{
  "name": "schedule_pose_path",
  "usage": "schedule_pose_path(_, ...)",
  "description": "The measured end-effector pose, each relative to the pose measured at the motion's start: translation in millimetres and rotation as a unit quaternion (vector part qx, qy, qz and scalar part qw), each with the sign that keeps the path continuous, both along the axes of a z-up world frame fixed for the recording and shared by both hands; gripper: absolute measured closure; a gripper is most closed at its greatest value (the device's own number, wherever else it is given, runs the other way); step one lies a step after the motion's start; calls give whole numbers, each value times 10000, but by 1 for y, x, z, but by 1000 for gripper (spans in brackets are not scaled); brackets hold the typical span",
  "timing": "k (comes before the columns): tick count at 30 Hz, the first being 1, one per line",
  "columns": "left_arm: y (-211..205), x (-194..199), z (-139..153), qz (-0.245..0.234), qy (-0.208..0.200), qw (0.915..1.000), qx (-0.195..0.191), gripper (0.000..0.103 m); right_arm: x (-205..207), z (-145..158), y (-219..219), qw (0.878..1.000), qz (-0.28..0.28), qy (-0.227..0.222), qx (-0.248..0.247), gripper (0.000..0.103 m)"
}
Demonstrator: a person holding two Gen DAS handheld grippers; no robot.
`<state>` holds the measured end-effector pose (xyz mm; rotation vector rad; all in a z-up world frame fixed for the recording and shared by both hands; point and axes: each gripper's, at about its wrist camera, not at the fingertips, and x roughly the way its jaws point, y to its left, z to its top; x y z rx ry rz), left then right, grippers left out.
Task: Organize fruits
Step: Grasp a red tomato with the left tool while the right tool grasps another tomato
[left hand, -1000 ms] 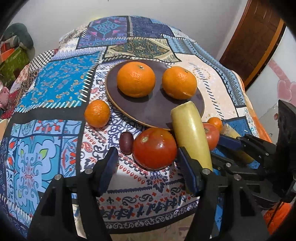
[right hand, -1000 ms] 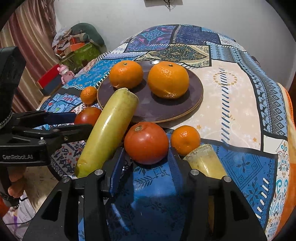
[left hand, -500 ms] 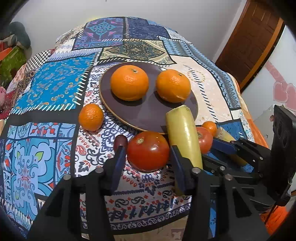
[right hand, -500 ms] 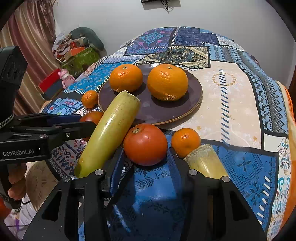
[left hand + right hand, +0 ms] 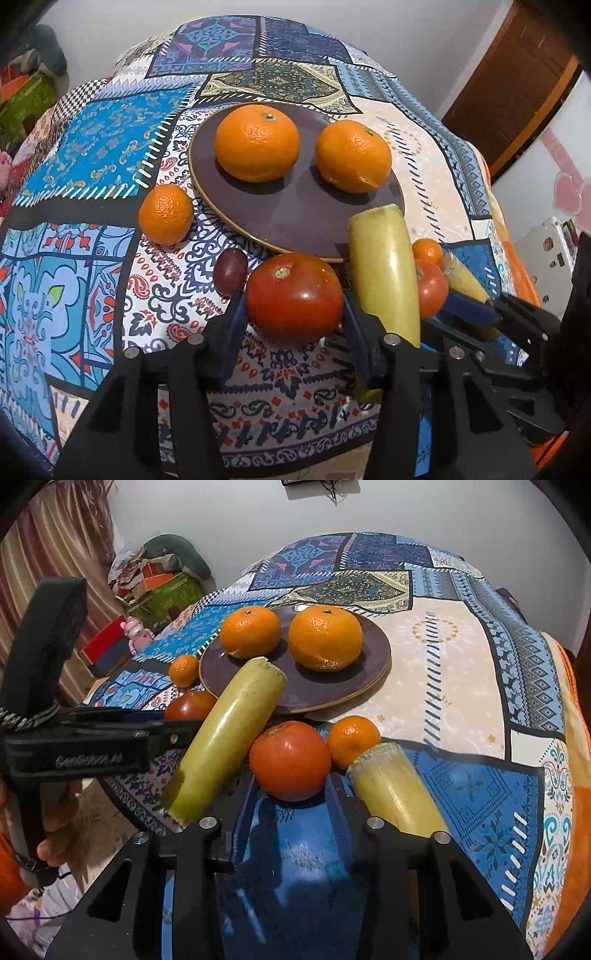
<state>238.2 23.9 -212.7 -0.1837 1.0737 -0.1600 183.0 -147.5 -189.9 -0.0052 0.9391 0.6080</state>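
Note:
A dark round plate (image 5: pixel 295 218) (image 5: pixel 373 653) holds two large oranges (image 5: pixel 257 142) (image 5: pixel 353 160). My left gripper (image 5: pixel 294 314) is shut on a red tomato (image 5: pixel 294 297). My right gripper (image 5: pixel 290 779) is shut on a second tomato (image 5: pixel 290 760), which also shows in the left wrist view (image 5: pixel 430 288). A yellow-green cane piece (image 5: pixel 386 273) (image 5: pixel 225 734) lies between the two tomatoes, its end on the plate rim. A second cane piece (image 5: pixel 395 790) lies right of my right gripper. Small mandarins (image 5: pixel 165 214) (image 5: pixel 352 740) and a purple grape (image 5: pixel 231 271) lie on the cloth.
The table is covered with a patchwork cloth (image 5: pixel 74 258) (image 5: pixel 461 701). Its front edge is just under both grippers. Boxes and a pink toy (image 5: pixel 138 629) sit on the floor to the left. A brown door (image 5: pixel 517 74) is at the right.
My left gripper moved in around the tomato and closed on it. My right gripper narrowed slightly on its tomato. The fruit on the plate has not moved.

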Motion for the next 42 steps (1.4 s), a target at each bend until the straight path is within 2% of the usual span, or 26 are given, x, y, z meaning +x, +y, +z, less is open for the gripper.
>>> schedule_pose_path(5,-4,-6,2,-107,-102,9998,136,54,3,-1,2,10000,-17,71,-9,66)
schedule_pose_path(9,-1,-19,6,-185,-191,9992,283,54,8,-4,8,9999,-59,92,-44,59)
schedule_pose_path(16,27,-40,14,63,-351,9980,529,54,12,-4,19,9996,-204,-24,-173,58)
schedule_pose_path(24,44,-51,16,163,-416,9981,430,54,12,-1,18,9993,-347,-107,-95,59)
schedule_pose_path(29,41,-50,19,149,-467,9981,375,54,5,14,15,9988,-340,-341,-91,61)
schedule_pose_path(32,38,-49,25,141,-548,9977,370,54,3,24,12,9981,-376,-485,-56,64)
schedule_pose_path(33,37,-49,28,138,-585,9975,375,54,3,27,11,9979,-390,-523,-46,73)
schedule_pose_path(35,34,-47,35,126,-672,9970,360,54,4,33,10,9982,-310,-517,34,102)
schedule_pose_path(36,33,-47,38,114,-712,9968,342,54,6,36,10,9986,-257,-455,120,101)
schedule_pose_path(42,27,-46,48,70,-857,9956,381,54,3,29,13,9993,-160,-327,-57,96)
